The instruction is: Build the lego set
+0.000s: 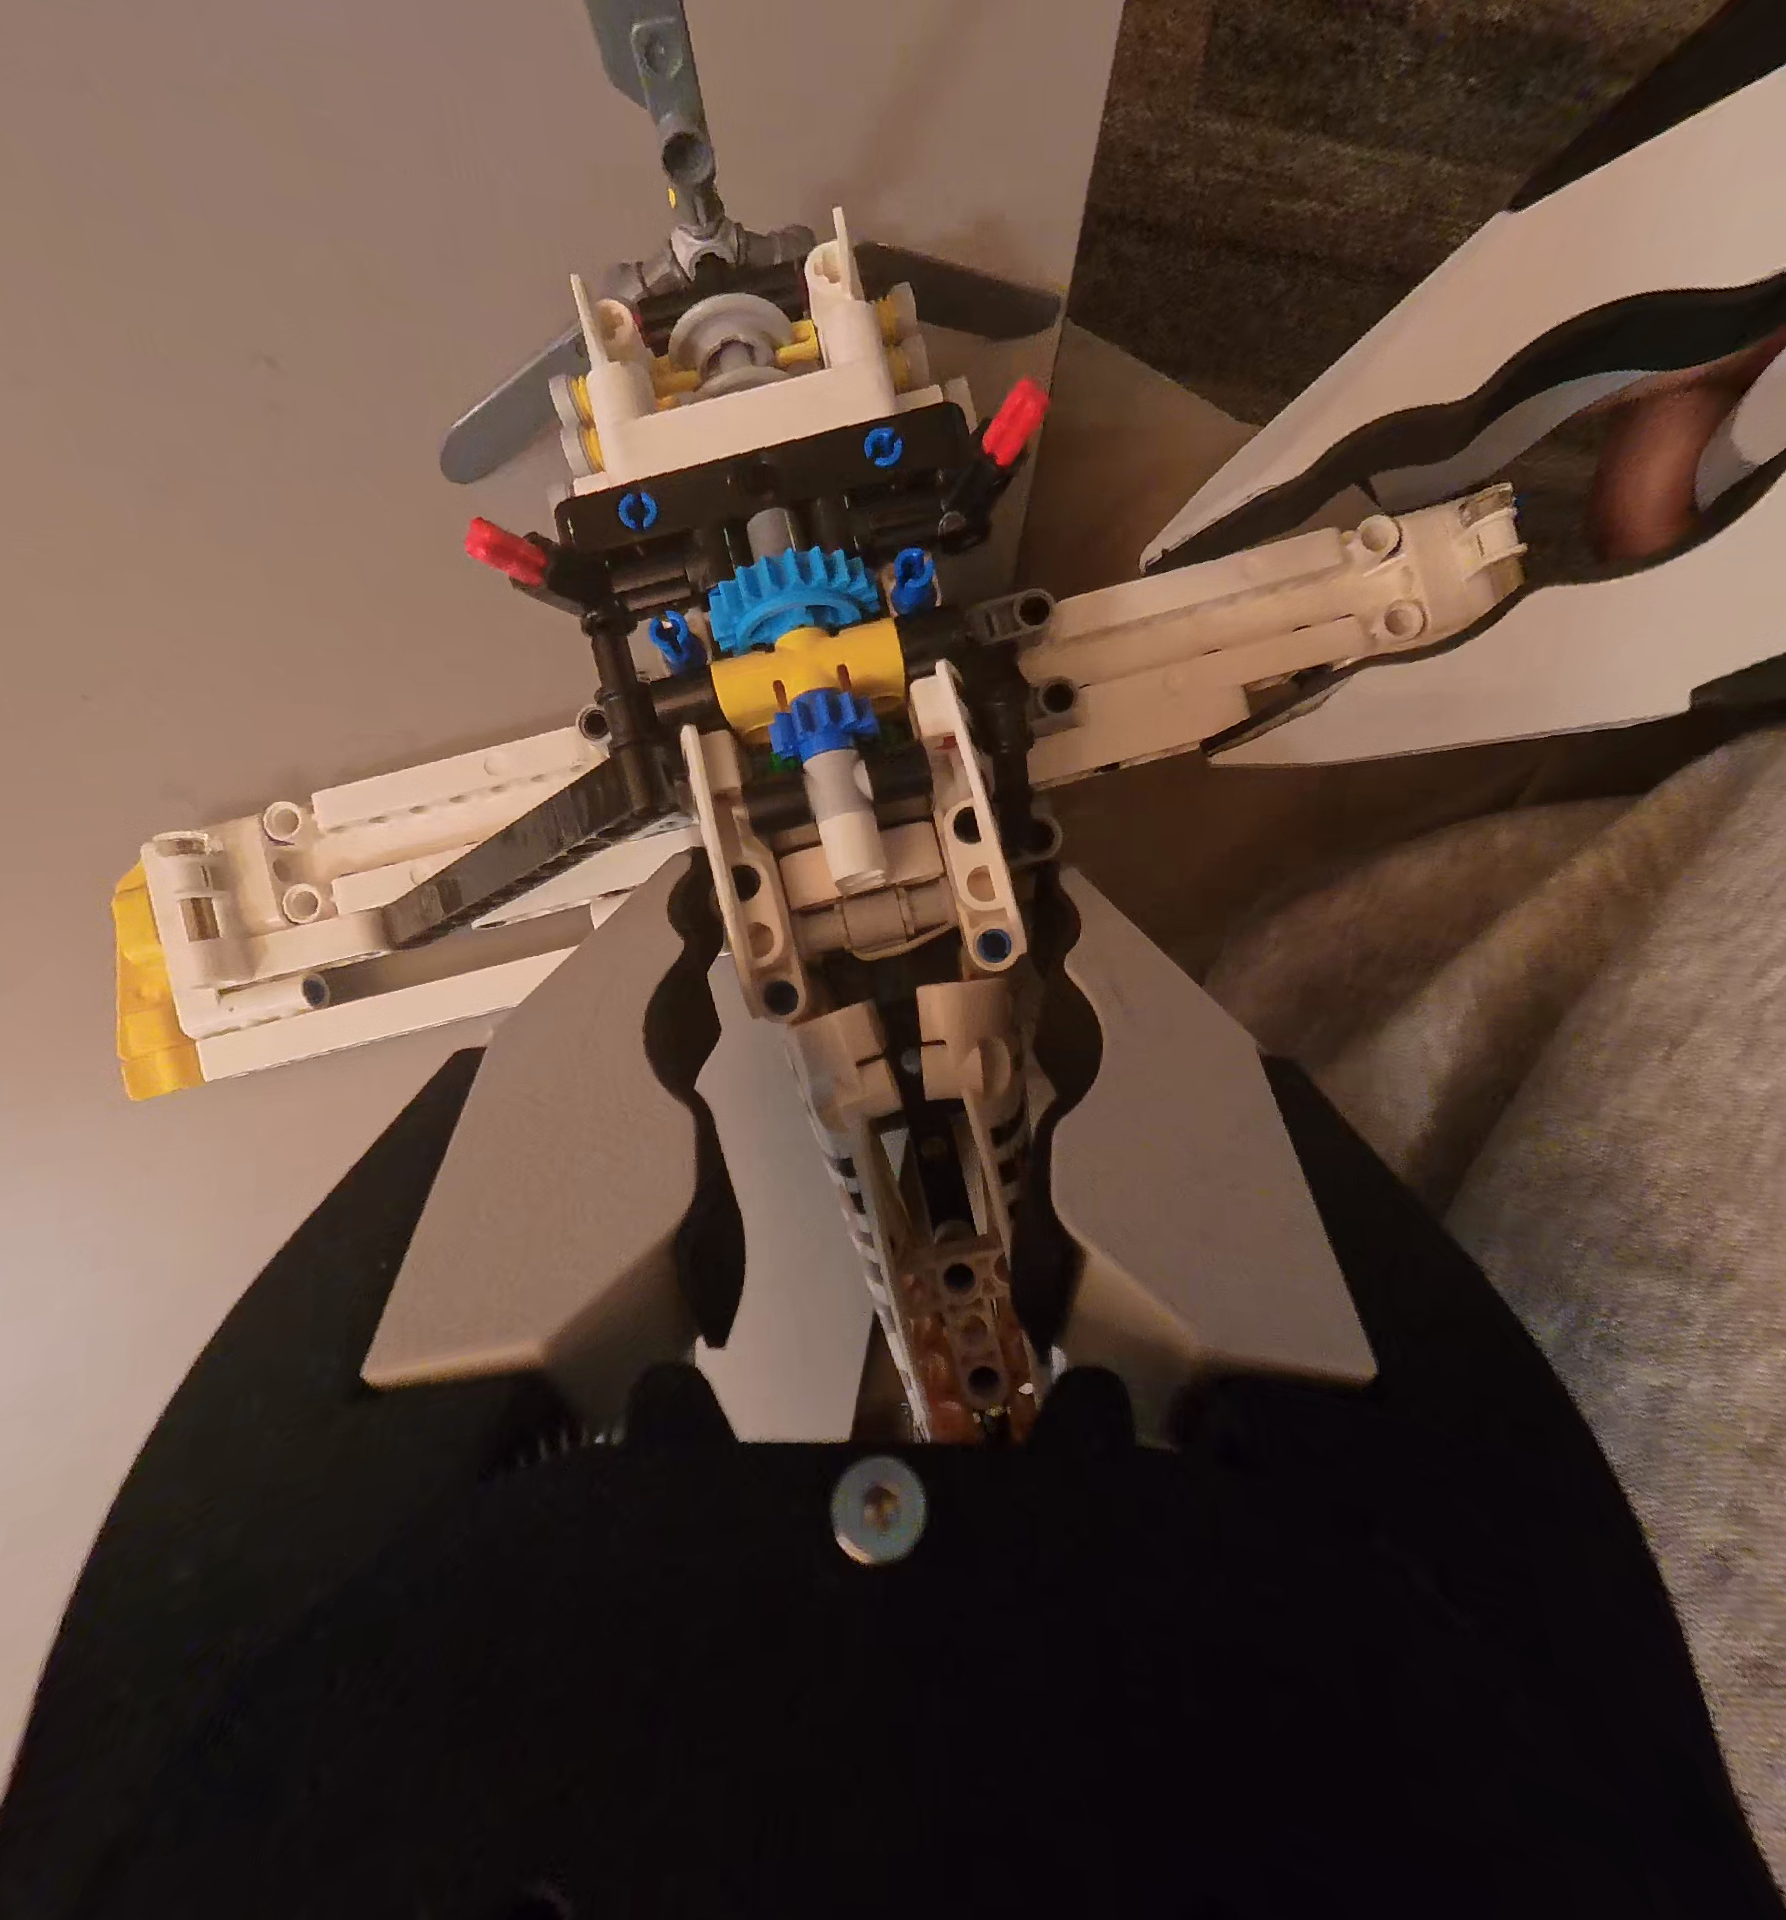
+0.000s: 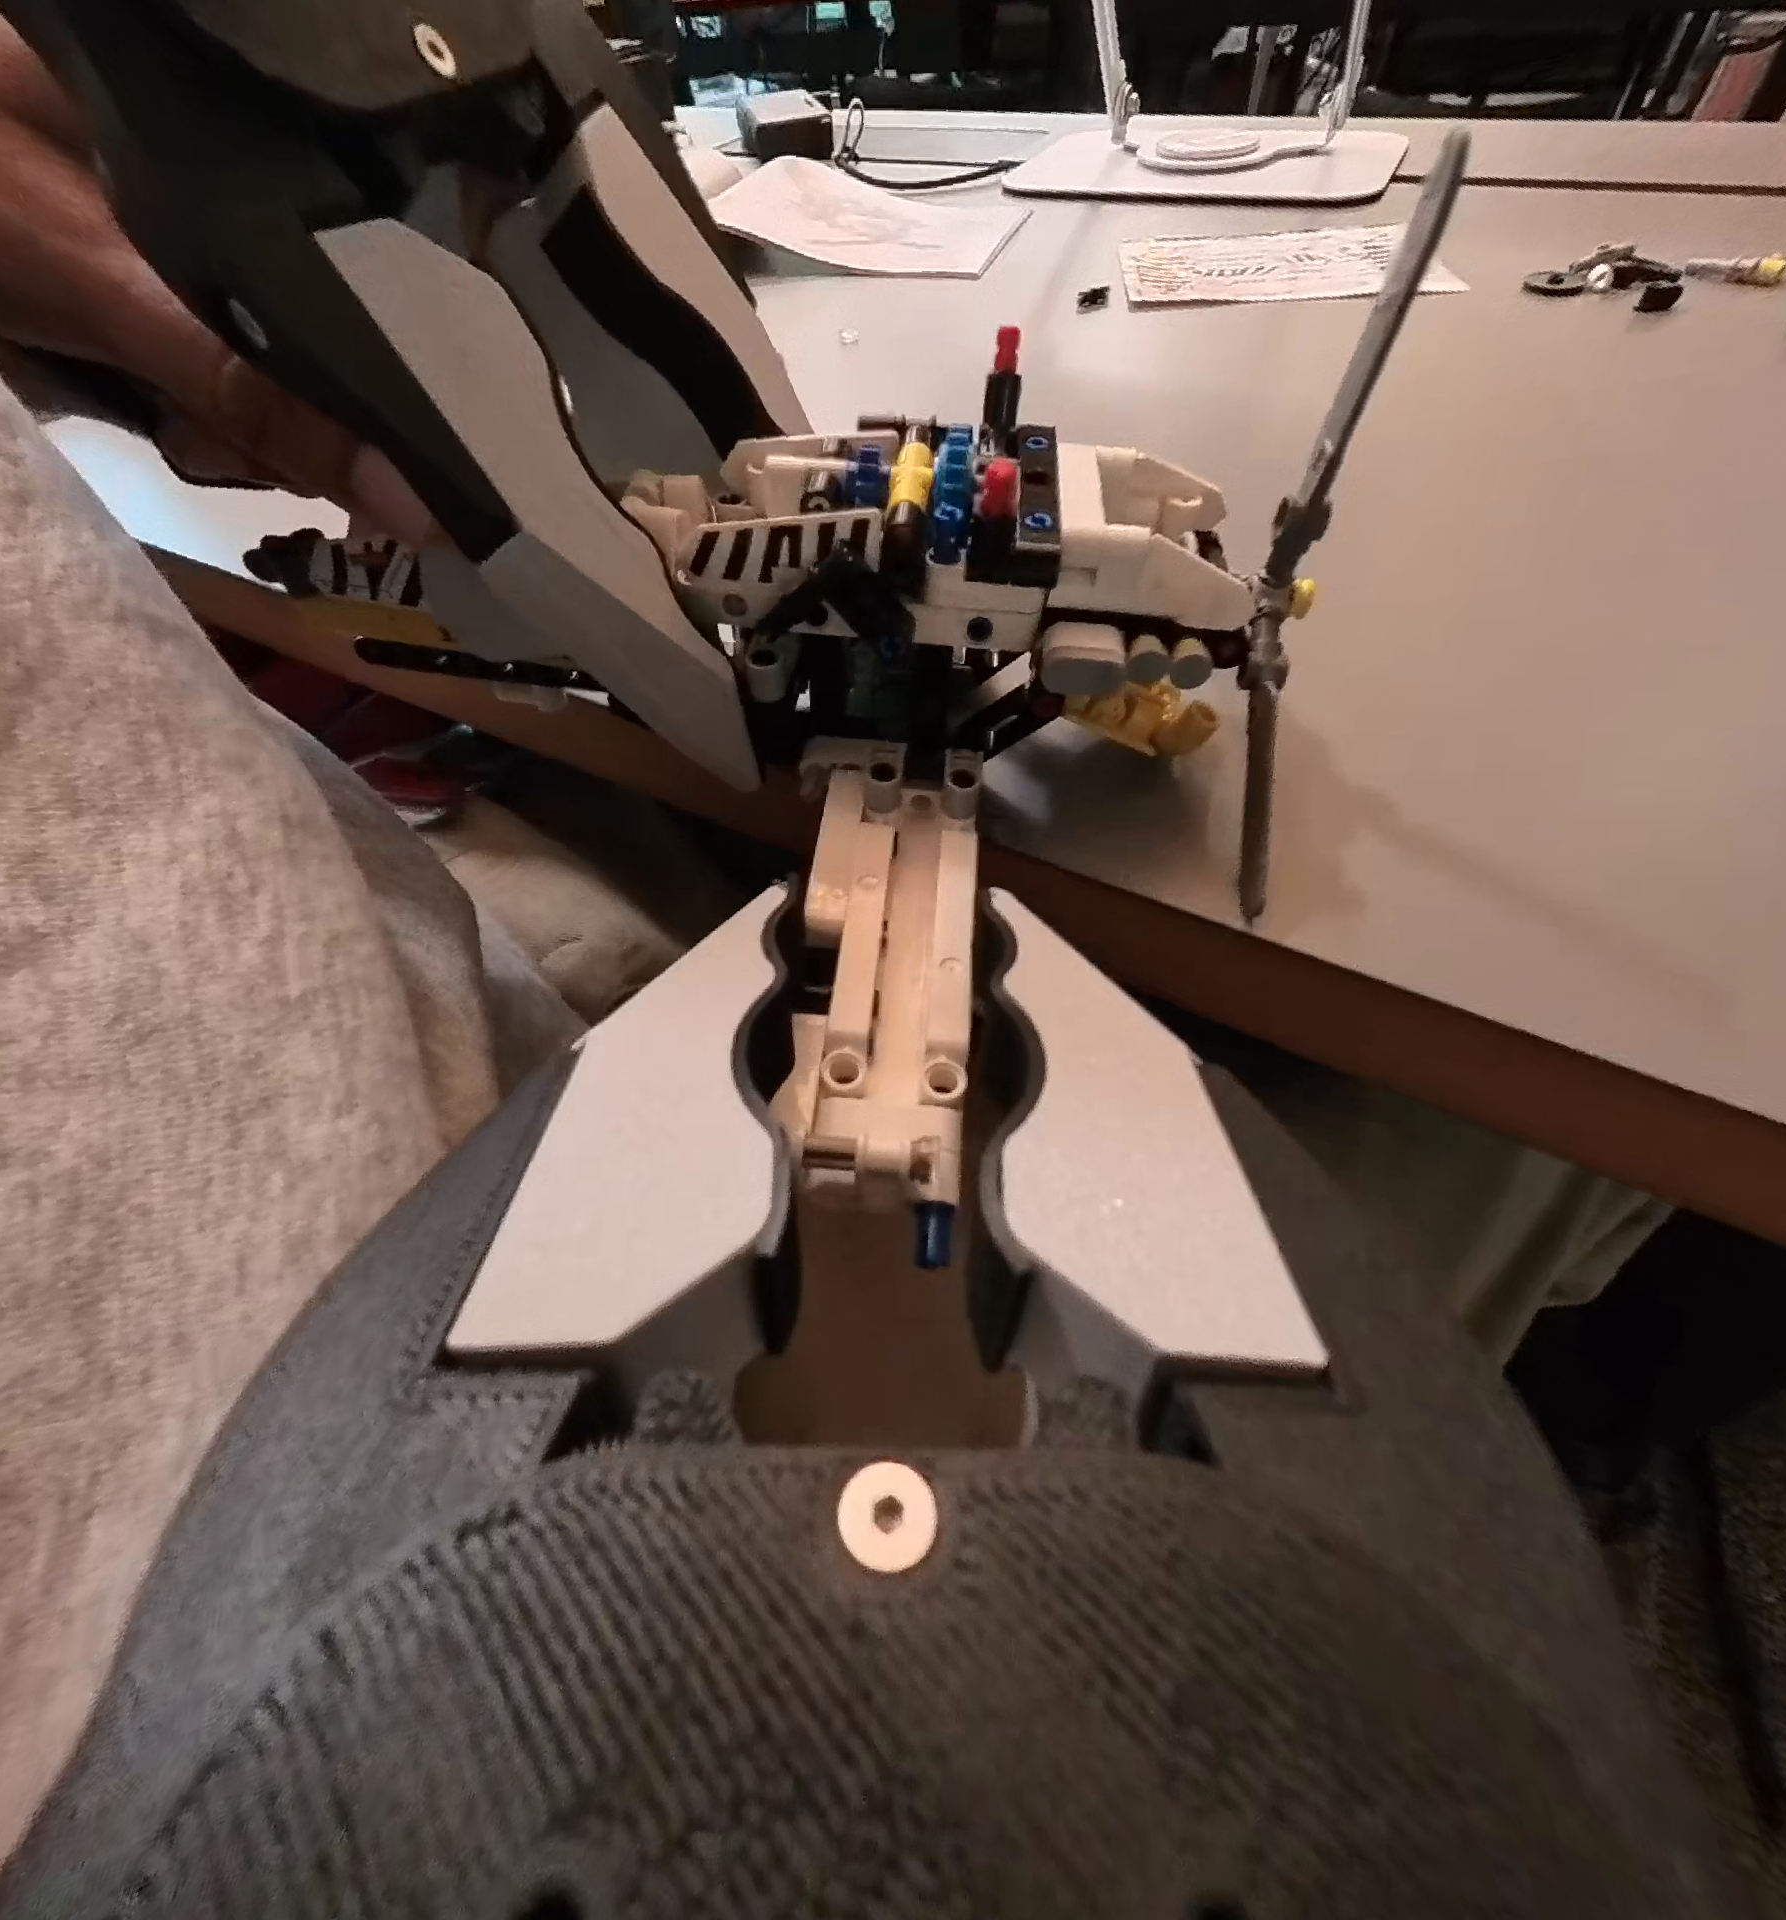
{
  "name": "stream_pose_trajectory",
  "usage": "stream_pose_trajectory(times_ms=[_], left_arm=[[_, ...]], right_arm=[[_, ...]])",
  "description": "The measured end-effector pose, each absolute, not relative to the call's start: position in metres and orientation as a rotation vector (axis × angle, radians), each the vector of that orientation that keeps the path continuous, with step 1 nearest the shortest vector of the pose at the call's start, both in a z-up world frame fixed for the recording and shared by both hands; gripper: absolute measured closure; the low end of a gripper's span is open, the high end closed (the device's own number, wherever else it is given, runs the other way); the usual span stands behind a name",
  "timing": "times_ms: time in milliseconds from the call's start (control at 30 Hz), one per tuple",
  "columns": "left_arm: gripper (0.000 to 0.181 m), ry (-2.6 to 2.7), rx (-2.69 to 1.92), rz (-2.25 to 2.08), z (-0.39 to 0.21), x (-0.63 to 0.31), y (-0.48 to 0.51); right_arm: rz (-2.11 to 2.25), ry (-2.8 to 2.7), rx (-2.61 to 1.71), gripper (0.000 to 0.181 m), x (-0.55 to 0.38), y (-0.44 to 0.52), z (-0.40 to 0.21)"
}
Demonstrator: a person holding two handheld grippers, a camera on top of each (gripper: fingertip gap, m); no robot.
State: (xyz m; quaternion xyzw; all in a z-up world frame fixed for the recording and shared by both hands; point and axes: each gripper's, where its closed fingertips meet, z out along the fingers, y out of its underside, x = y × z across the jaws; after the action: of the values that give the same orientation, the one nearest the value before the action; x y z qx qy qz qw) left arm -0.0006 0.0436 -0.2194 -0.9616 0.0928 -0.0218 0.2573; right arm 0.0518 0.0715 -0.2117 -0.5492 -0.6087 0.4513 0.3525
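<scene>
Fingers of the left gripper [image 1: 873, 1039] are clenched on the tail end of the lego plane [image 1: 816, 644]; the fuselage runs straight out between them, nose and grey propeller [image 1: 681, 156] pointing away along the finger axis. Fingers of the right gripper [image 2: 884, 997] are clamped on one white wing [image 2: 894, 987] — that wing lies lengthwise between the pads, its tip with a blue pin [image 2: 933, 1234] nearest the gripper body, its root meeting the fuselage just past the fingertips. So the two grips are crossed at roughly a right angle: left along the body, right along the wing. The model is held in the air at the near edge of the grey table [image 2: 1491, 520], propeller end over the tabletop, tail toward the person. Outward from the grips: exposed blue gears [image 1: 801, 608] and yellow connector [image 1: 806, 675] at mid-fuselage, red pins [image 1: 1014, 421] either side. Loose small parts [image 2: 1637, 275] lie well apart at the table's far side, nearer the right gripper. Judgement — any next piece would mount on the open gear bay, which is equally close to both grippers; one grip must release first.
</scene>
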Motion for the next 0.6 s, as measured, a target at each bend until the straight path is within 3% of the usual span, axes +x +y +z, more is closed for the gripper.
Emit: stream_pose_trajectory(times_ms=[400, 600], left_arm=[[0.117, 0.25, -2.607, -0.082, -0.219, -0.023, 0.047], [0.093, 0.177, -2.599, -0.031, -0.207, -0.059, 0.037]], right_arm=[[1.207, -1.557, -1.473, 0.148, 0.031, 0.07, -0.208], [1.108, -1.703, -1.523, 0.13, -0.012, 0.053, -0.216]])
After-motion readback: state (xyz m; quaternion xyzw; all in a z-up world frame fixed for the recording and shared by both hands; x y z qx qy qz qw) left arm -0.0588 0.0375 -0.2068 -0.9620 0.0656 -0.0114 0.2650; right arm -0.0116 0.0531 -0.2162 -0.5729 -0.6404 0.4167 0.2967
